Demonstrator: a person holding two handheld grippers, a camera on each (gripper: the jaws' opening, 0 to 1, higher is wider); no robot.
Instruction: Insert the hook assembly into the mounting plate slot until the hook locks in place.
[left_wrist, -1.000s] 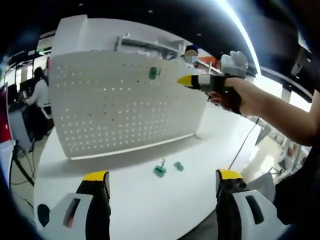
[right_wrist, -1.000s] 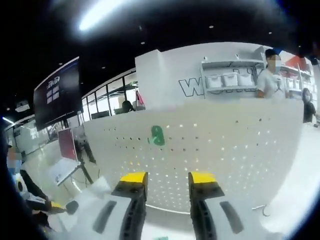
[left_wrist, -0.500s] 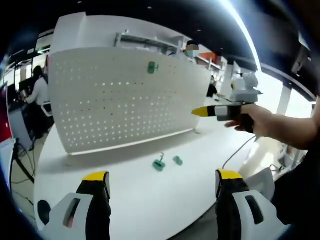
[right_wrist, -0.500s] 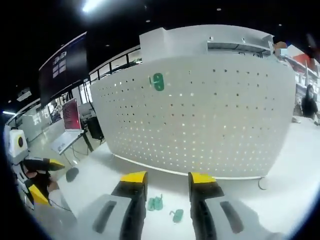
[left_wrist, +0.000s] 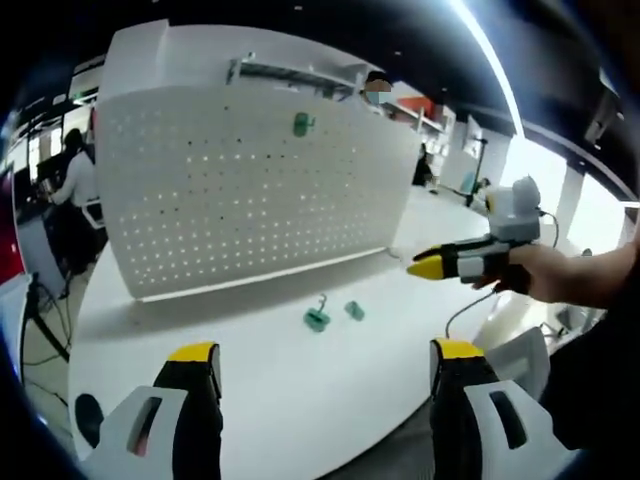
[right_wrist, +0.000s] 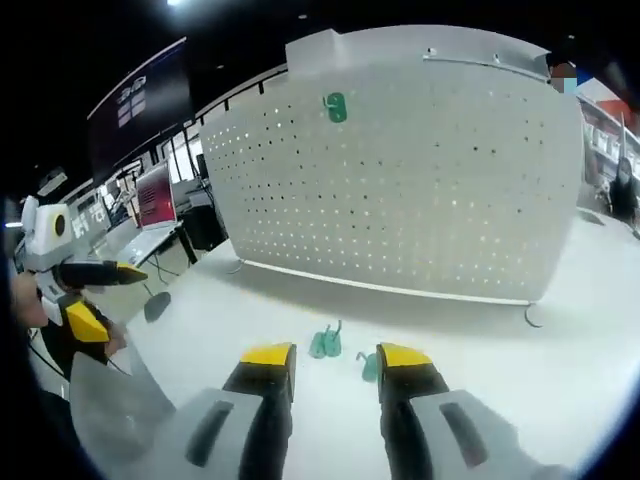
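Observation:
A white perforated mounting board (left_wrist: 240, 190) (right_wrist: 420, 180) stands upright on the white table (left_wrist: 270, 390). A green piece (left_wrist: 302, 124) (right_wrist: 335, 107) sits high on the board. Two green hook parts lie loose on the table in front of it: one with a wire hook (left_wrist: 317, 318) (right_wrist: 325, 343), and a smaller one (left_wrist: 354, 310) (right_wrist: 368, 366). My left gripper (left_wrist: 325, 365) (right_wrist: 105, 297) is open and holds nothing, well short of the parts. My right gripper (right_wrist: 336, 358) (left_wrist: 432, 267), in a person's hand, hovers over the table just short of the parts, jaws apart and bare.
A person (left_wrist: 75, 190) stands at a desk far left of the board. A monitor (right_wrist: 158, 195) and desks lie beyond the table's left end. A cable (left_wrist: 470, 305) trails off the table's right edge. The board's wire foot (right_wrist: 530, 315) rests on the table.
The right gripper has come down from in front of the board's top to just above the table, bringing the loose green parts near its jaws. The left gripper has held still.

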